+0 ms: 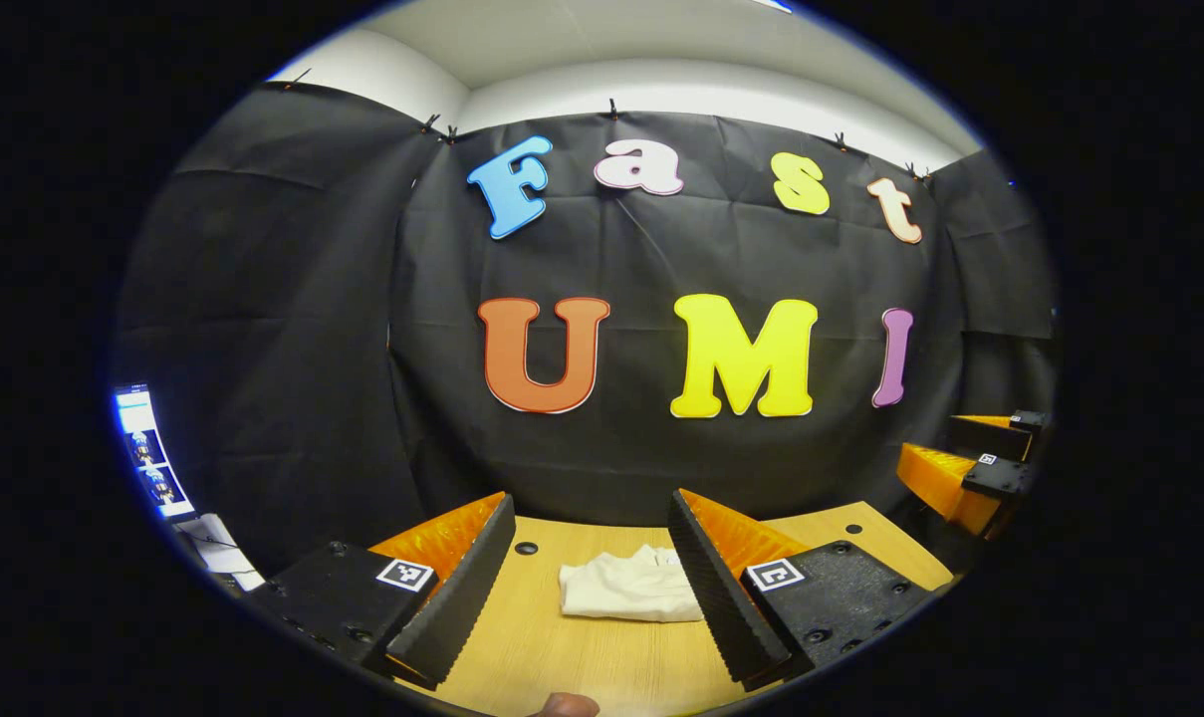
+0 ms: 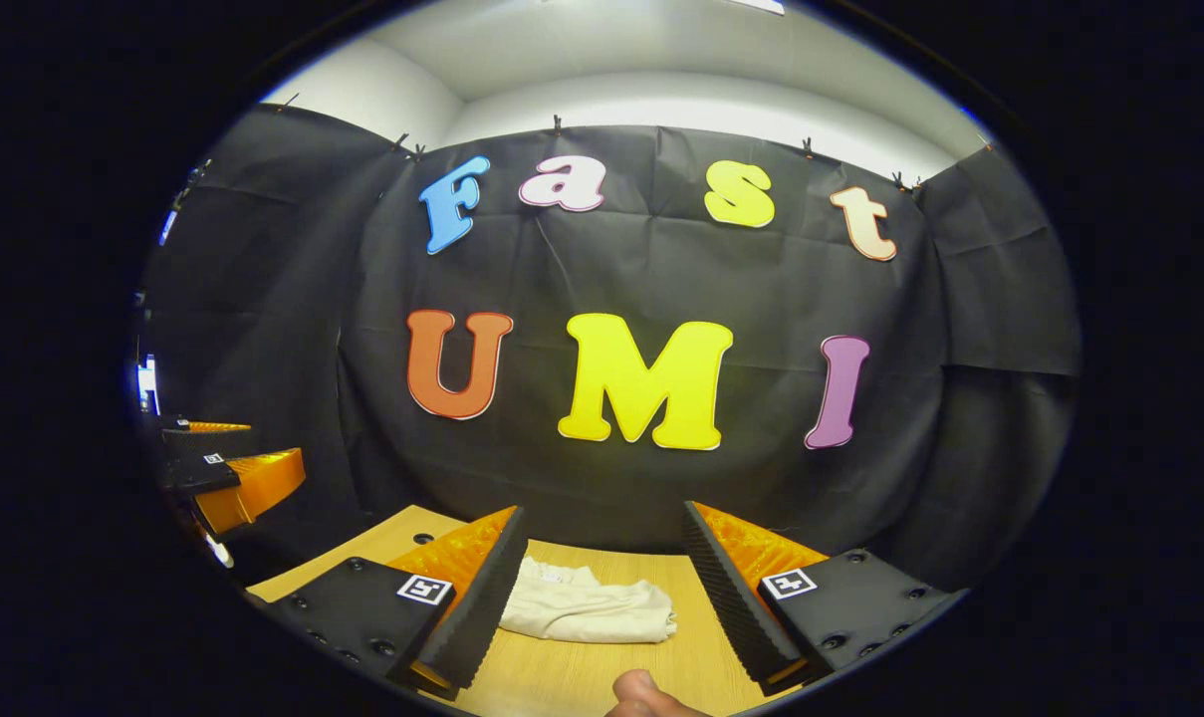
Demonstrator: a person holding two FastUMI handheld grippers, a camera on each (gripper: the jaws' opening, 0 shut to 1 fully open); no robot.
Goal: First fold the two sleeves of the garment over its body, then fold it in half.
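Garment [image 1: 629, 590]: it lies on the table [image 1: 582, 667] as a small, compact cream bundle with no sleeve sticking out, which fits a fold already made, though a bunched-up heap would look much the same from this low angle. You hold your left gripper [image 1: 592, 578] and right gripper [image 2: 602, 588] raised short of it, jaws apart and gripping nothing, so the cloth rests free. Bare table surrounds the bundle, and beyond it the far edge meets the black booth wall [image 2: 661, 478], leaving little room behind.
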